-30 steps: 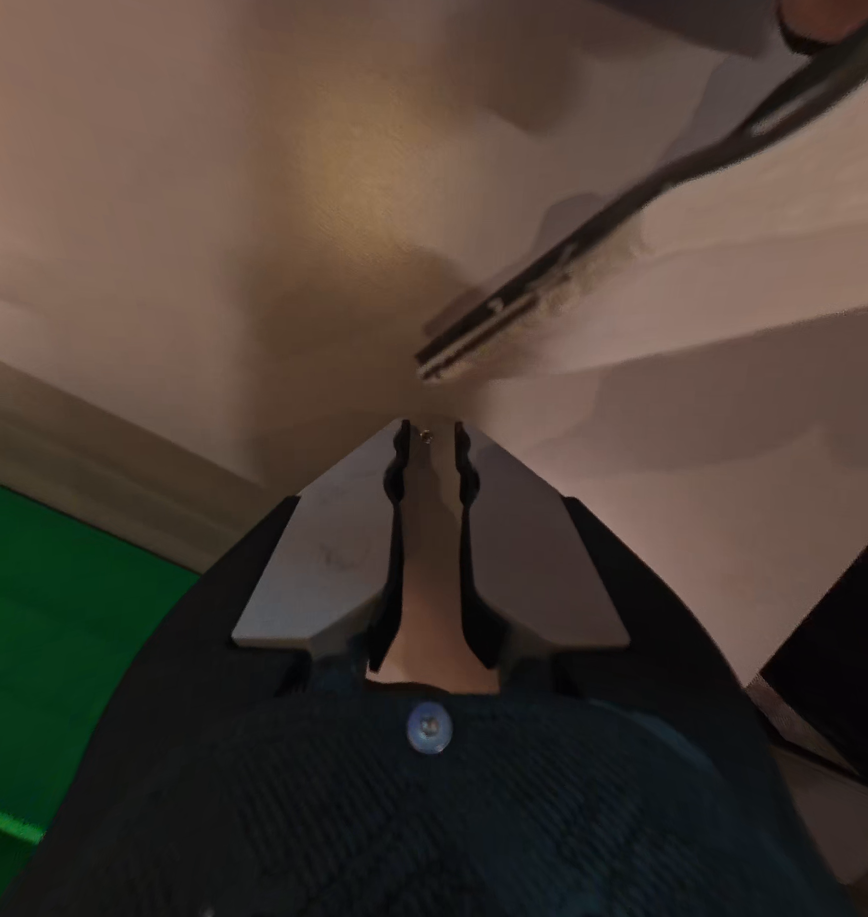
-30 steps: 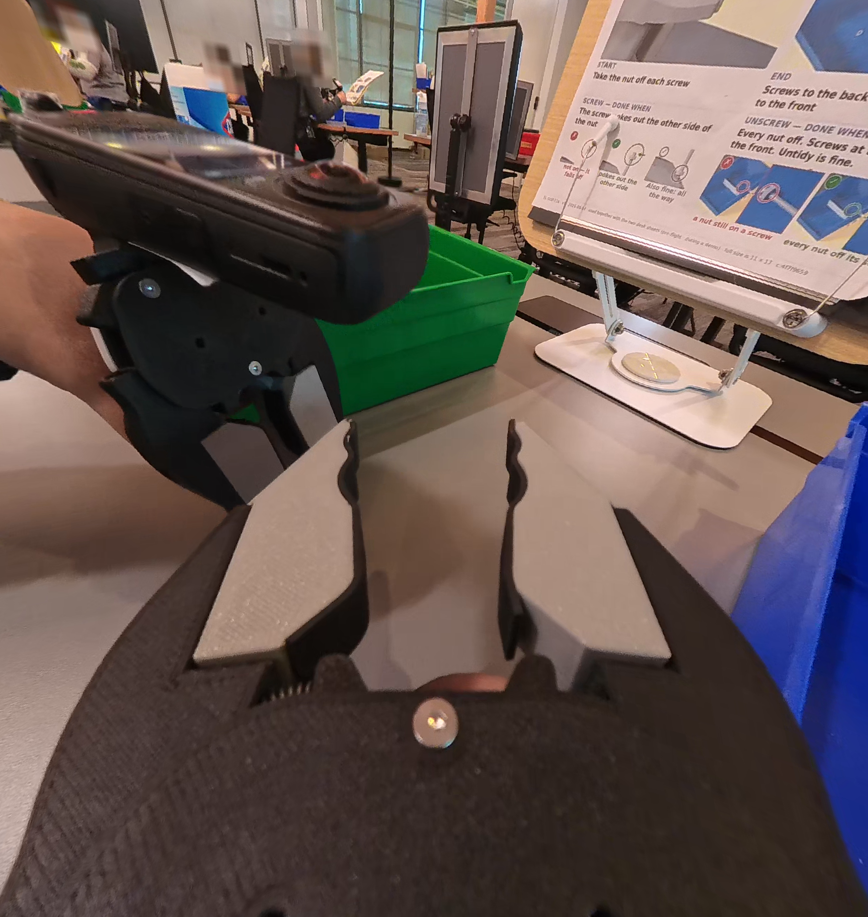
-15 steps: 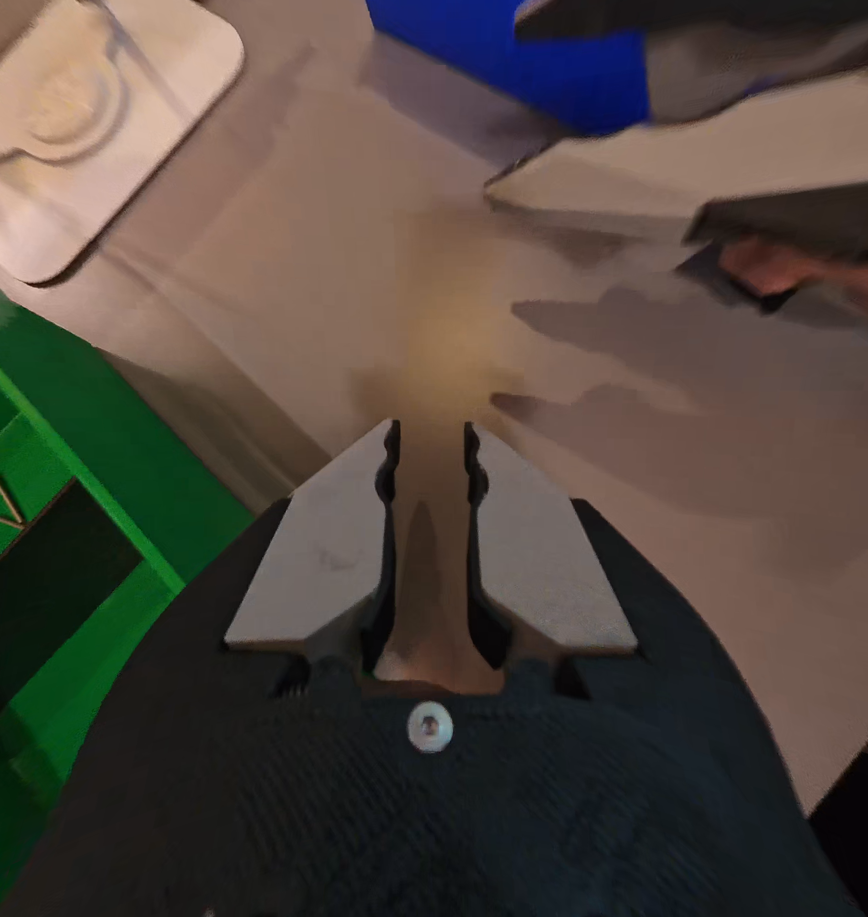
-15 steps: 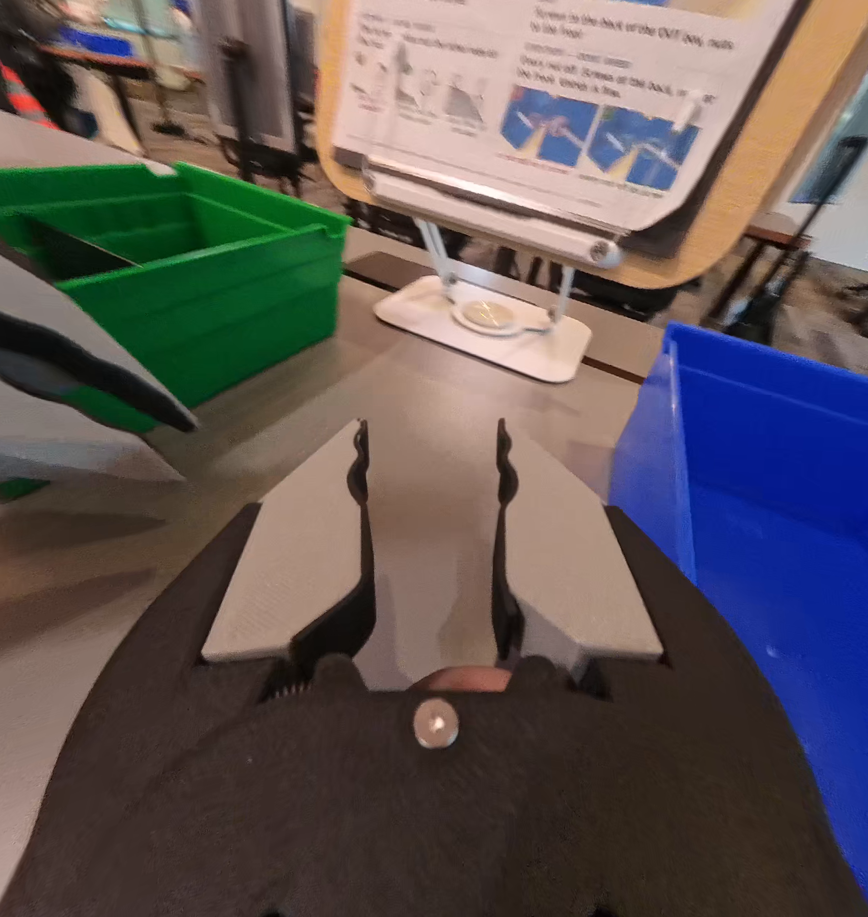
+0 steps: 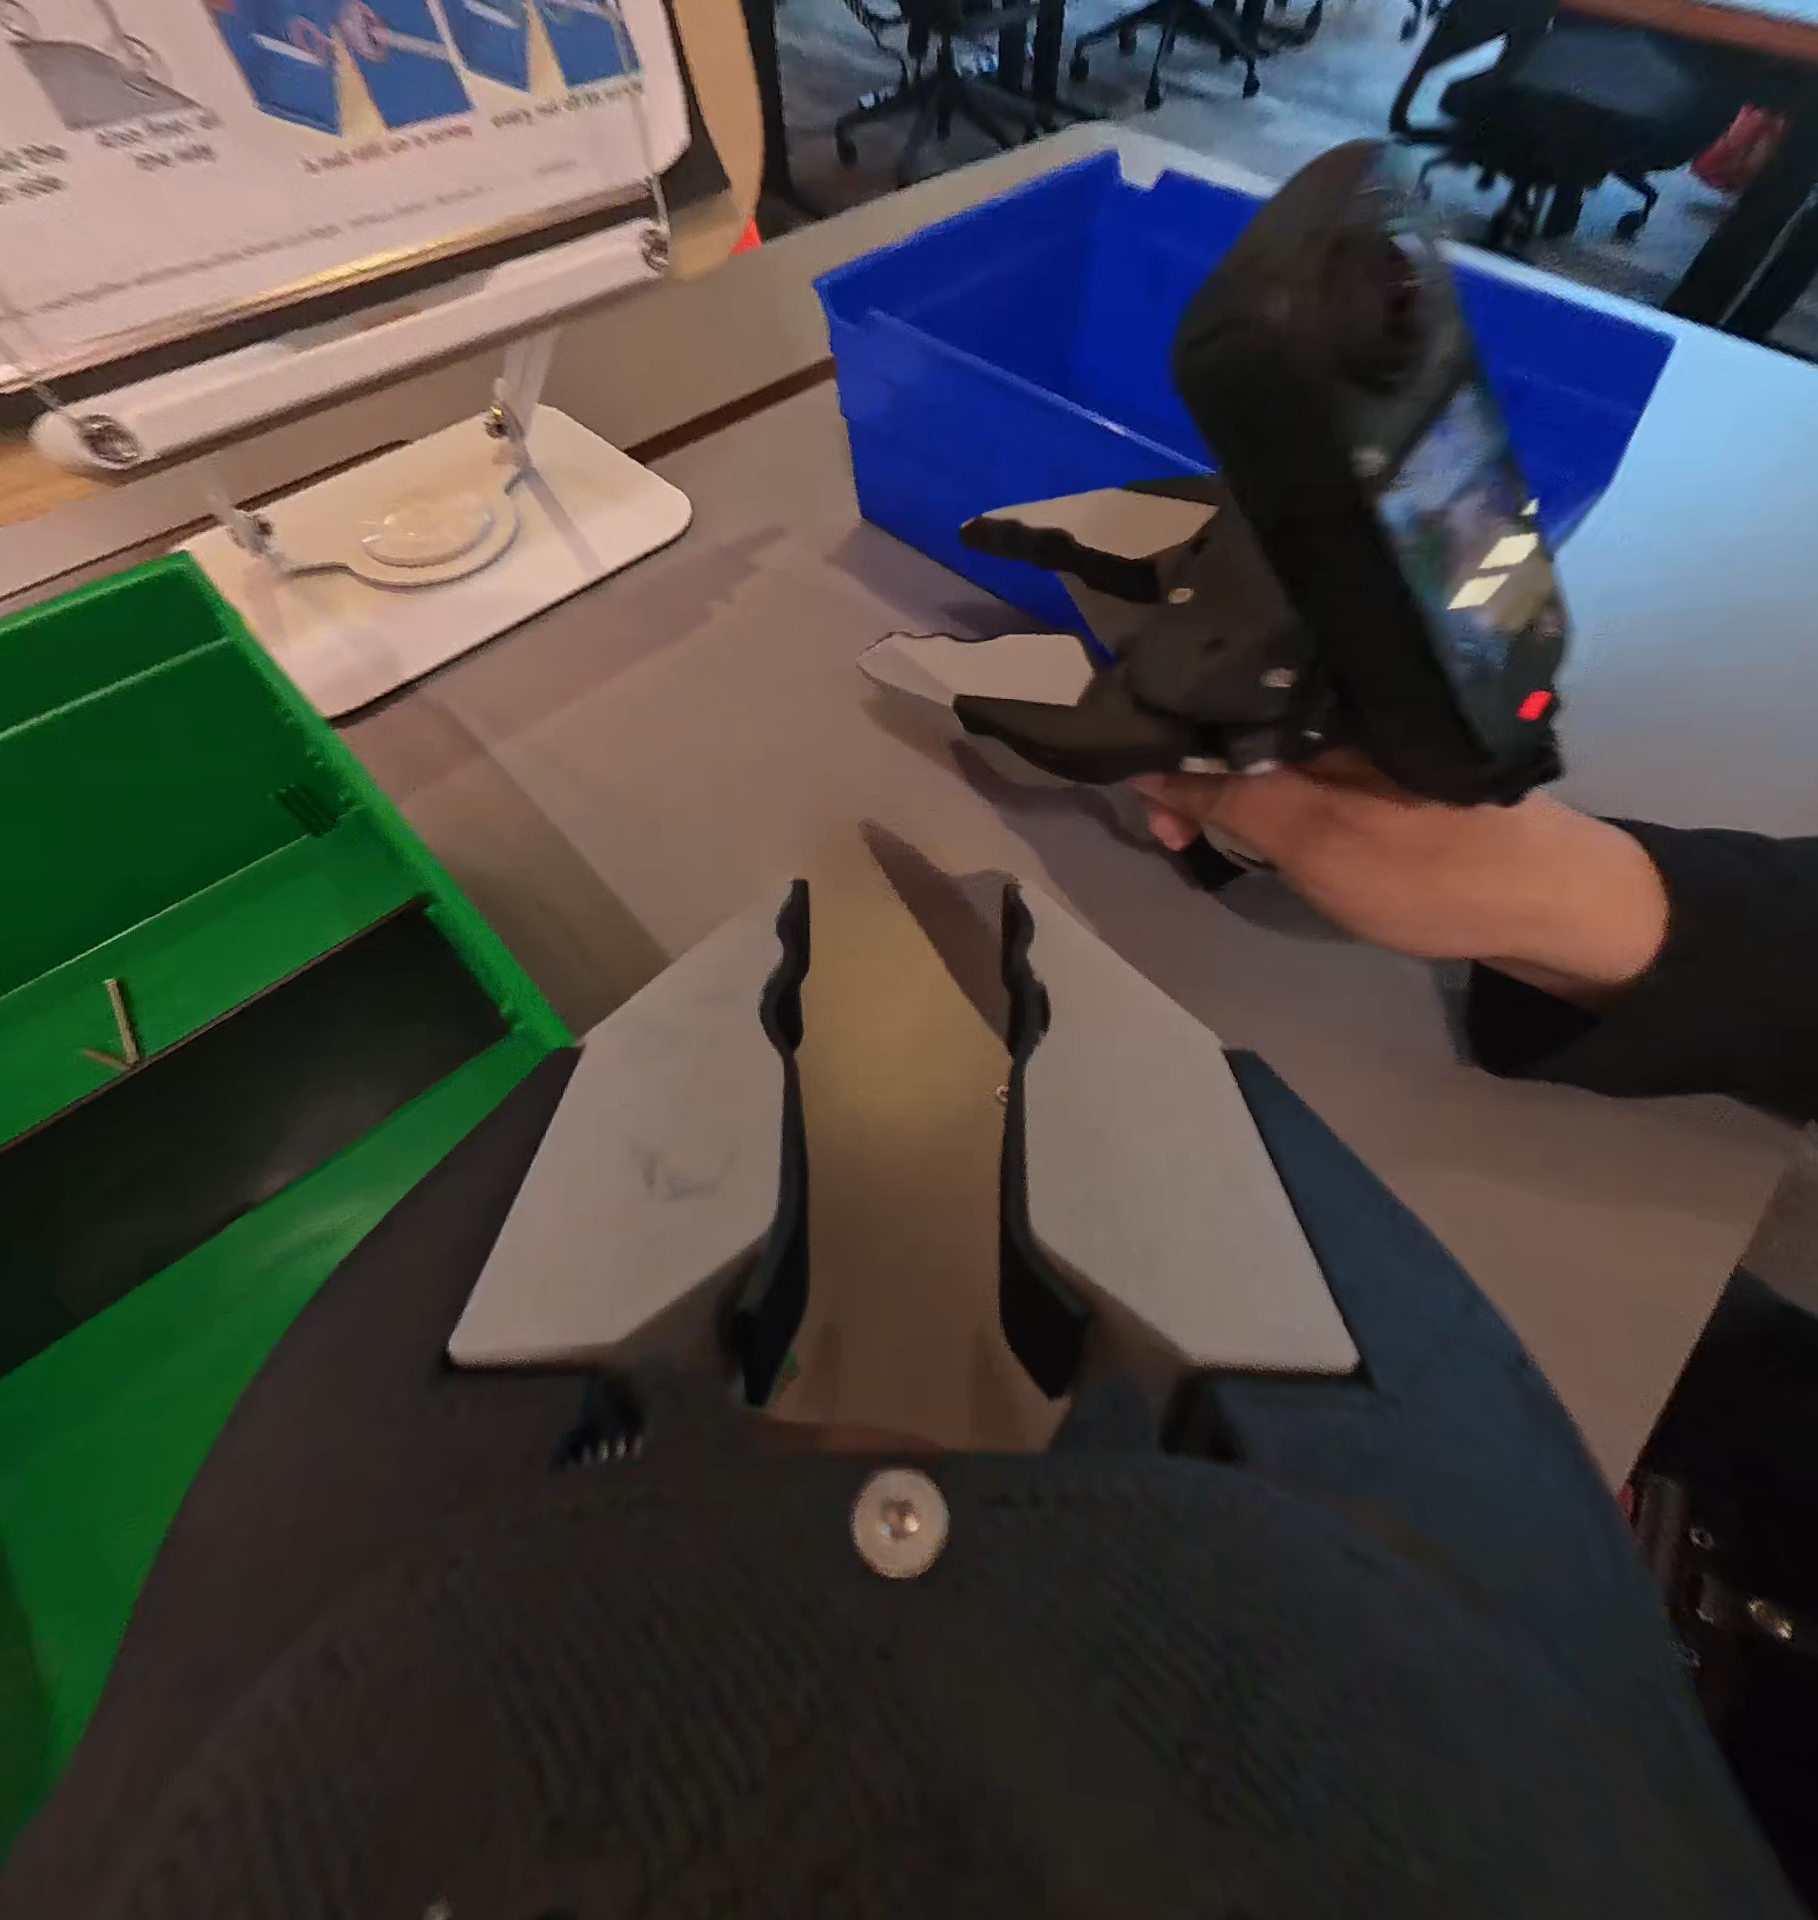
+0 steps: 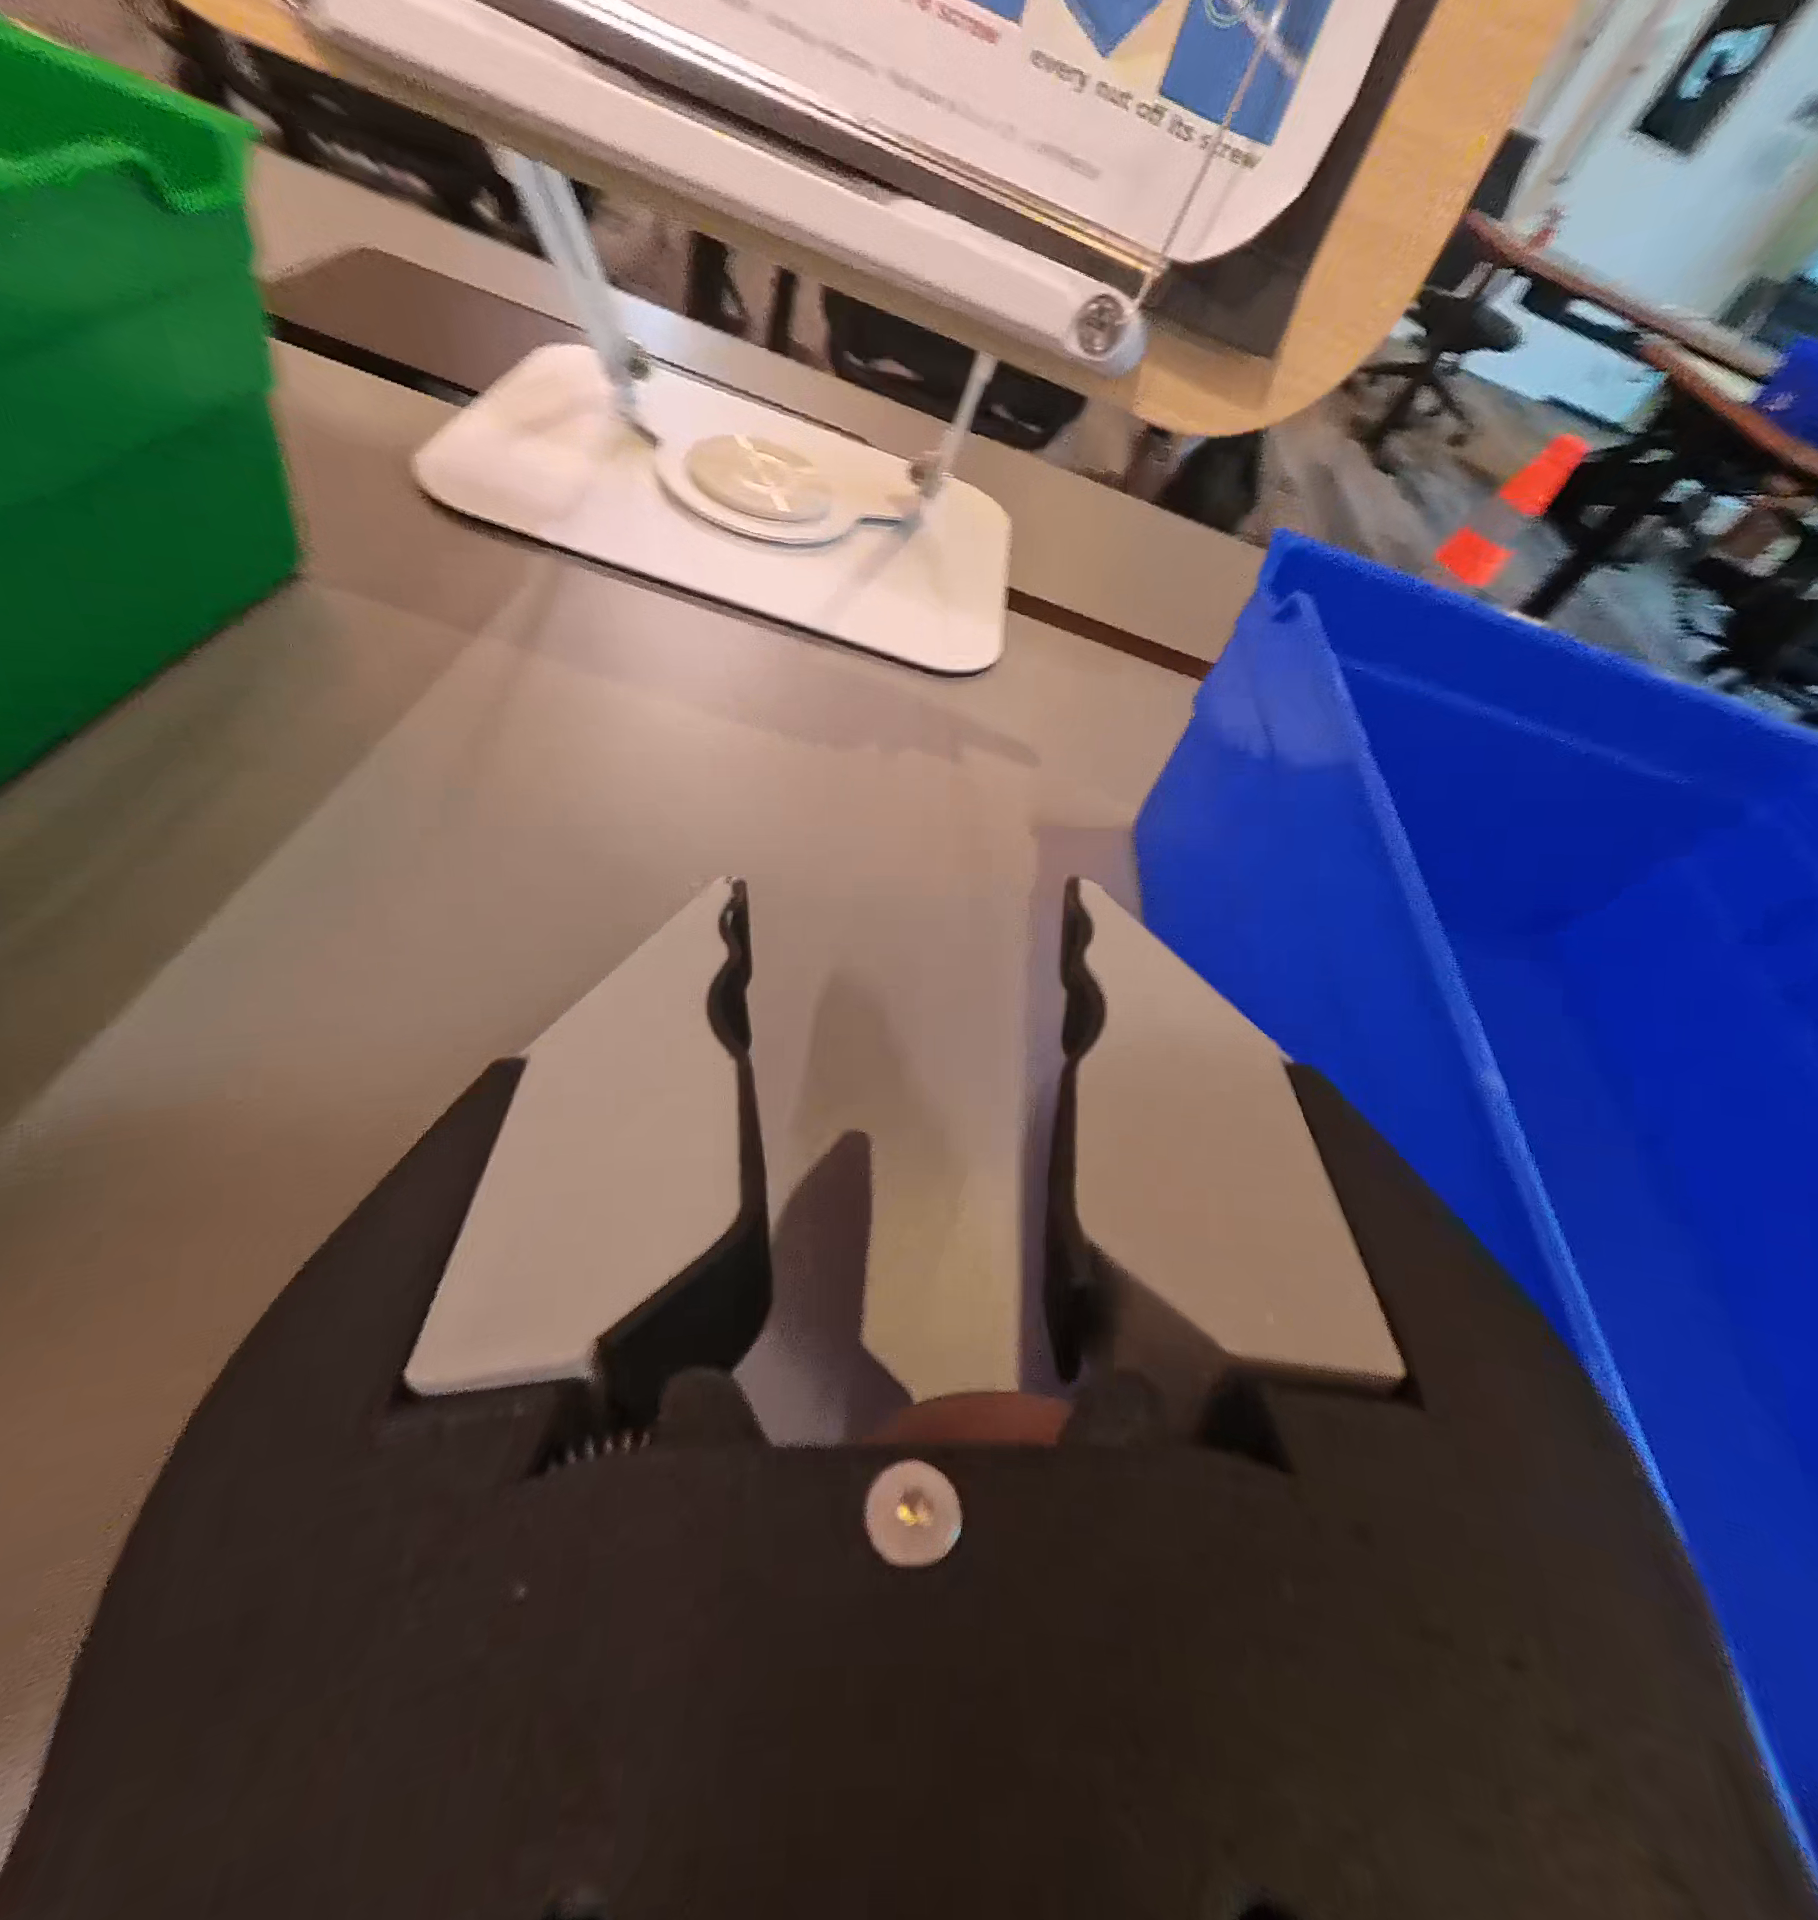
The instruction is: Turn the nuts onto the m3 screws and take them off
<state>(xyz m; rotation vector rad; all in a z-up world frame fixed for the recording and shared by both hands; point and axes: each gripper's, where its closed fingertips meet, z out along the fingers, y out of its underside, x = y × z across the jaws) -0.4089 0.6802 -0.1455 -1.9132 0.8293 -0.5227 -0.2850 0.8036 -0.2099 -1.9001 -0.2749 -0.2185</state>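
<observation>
Your left gripper [image 5: 900, 904] hovers above a grey table [image 5: 676, 727] with its jaws parted by a moderate gap and nothing between them; only bare tabletop shows through the opening. To the left of those jaws sits a green bin [image 5: 157, 831] with dividers, and in one of its compartments lie two thin screws [image 5: 115, 1029], forming a shallow V, well apart from your fingertips. Whether nuts are on them is too small to tell. Ahead and to the right of the left jaws, your right hand [image 5: 1404, 862] holds the other gripper, its fingers spread and pointing left just in front of a blue bin [image 5: 988, 343]. From its own camera, your right gripper [image 6: 900, 899] has its jaws open wider than the left pair and is likewise empty, over bare table. The blue bin's wall [image 6: 1404, 831] stands just beside the right jaw, and the green bin [image 6: 105, 416] is far off to the left. Straight ahead of both pairs of jaws stands a white stand [image 6: 728, 520] holding an instruction sheet [image 5: 261, 125].
</observation>
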